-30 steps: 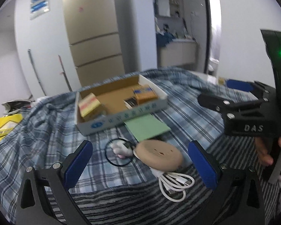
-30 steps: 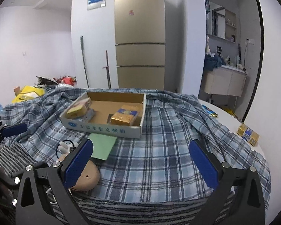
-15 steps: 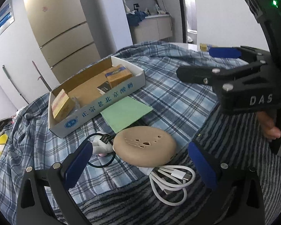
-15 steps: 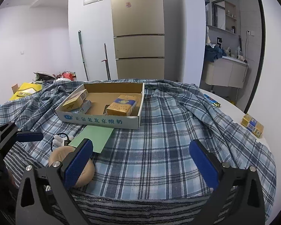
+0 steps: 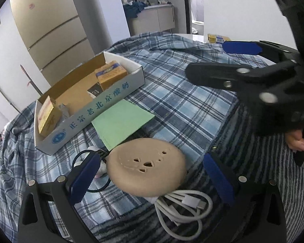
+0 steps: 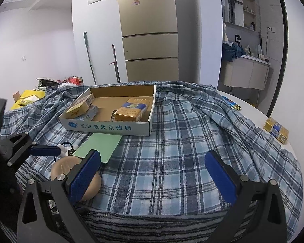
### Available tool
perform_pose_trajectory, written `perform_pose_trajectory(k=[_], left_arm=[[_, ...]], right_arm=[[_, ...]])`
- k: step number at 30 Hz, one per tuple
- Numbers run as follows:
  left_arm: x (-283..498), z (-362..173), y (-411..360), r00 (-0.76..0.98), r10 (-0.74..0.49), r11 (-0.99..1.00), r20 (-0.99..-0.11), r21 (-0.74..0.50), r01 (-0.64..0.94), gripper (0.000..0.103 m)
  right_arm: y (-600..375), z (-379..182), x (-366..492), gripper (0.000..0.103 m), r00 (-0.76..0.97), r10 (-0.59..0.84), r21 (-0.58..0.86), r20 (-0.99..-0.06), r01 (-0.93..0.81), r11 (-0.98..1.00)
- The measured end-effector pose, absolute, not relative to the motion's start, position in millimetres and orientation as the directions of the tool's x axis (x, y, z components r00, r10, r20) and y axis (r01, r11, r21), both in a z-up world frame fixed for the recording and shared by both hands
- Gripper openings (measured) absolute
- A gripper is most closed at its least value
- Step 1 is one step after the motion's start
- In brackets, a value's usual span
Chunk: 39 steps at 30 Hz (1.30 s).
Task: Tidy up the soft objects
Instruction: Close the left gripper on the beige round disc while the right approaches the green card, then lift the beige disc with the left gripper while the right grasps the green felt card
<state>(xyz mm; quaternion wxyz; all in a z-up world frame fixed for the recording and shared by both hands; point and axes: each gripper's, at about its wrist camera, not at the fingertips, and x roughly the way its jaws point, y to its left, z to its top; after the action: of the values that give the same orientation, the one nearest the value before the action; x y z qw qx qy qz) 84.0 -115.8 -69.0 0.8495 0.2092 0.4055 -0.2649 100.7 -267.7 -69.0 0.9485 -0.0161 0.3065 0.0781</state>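
the left gripper (image 5: 150, 174) is spread wide, its pads on both sides of the tan round cushion (image 5: 147, 166), not touching it. the cushion lies on the plaid cloth (image 5: 184, 105), at 5 o'clock from the cardboard box (image 5: 87, 103). the right gripper (image 6: 152, 174) is spread too, empty, above the cloth.
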Motion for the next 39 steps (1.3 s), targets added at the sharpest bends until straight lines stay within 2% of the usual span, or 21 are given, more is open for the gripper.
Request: perform_pose_trajectory(k=[5,7,10,15,20,26,31,35,39], left_arm=[[91.2,-76.6,-117.1,0.509,-0.258,0.757,-0.822,0.155,0.634,0.103],[94.7,-79.9,-116.3,0.493,-0.252,0.762,-0.833,0.143,0.631,0.099],[99.2,-84.0,-113.9,0.481,-0.242,0.775,-0.843,0.13,0.618,0.098],[100.5,-81.8,-109.8,0.479,-0.254,0.782,-0.84,0.113,0.613,0.083],[92.6,-71.1,-99.4,0.502,-0.296,0.8,-0.812,0.077,0.595,0.081],[71.1,-36.3,-74.2,0.592,-0.369,0.834,-0.716,0.027,0.552,0.081],[60.1,-6.9,-47.3,0.731,-0.387,0.893,-0.562,-0.031,0.45,0.081],[69.5,6.3,-30.8,0.816,-0.322,0.941,-0.479,-0.065,0.333,0.081],[77.0,13.6,-7.6,0.889,-0.199,0.98,-0.412,-0.088,0.178,0.081]], right_arm=[[-271.2,-69.5,102.2,0.103,0.795,0.145,0.036,-0.59,-0.153,0.988],[-271.7,-70.2,102.7,0.103,0.791,0.147,0.041,-0.594,-0.153,0.987],[-272.2,-70.3,102.9,0.103,0.79,0.149,0.045,-0.595,-0.152,0.987],[-272.7,-70.3,103.2,0.103,0.789,0.15,0.046,-0.595,-0.153,0.987],[-274.5,-70.7,104.0,0.103,0.785,0.152,0.055,-0.6,-0.149,0.987],[-275.2,-71.1,106.2,0.103,0.78,0.151,0.064,-0.607,-0.142,0.988],[-271.0,-67.5,108.2,0.103,0.779,0.119,0.038,-0.615,-0.122,0.992],[-261.2,-45.0,111.6,0.103,0.756,0.158,0.063,-0.635,-0.153,0.986],[-248.6,-20.1,116.7,0.103,0.752,0.159,0.064,-0.64,-0.154,0.986]])
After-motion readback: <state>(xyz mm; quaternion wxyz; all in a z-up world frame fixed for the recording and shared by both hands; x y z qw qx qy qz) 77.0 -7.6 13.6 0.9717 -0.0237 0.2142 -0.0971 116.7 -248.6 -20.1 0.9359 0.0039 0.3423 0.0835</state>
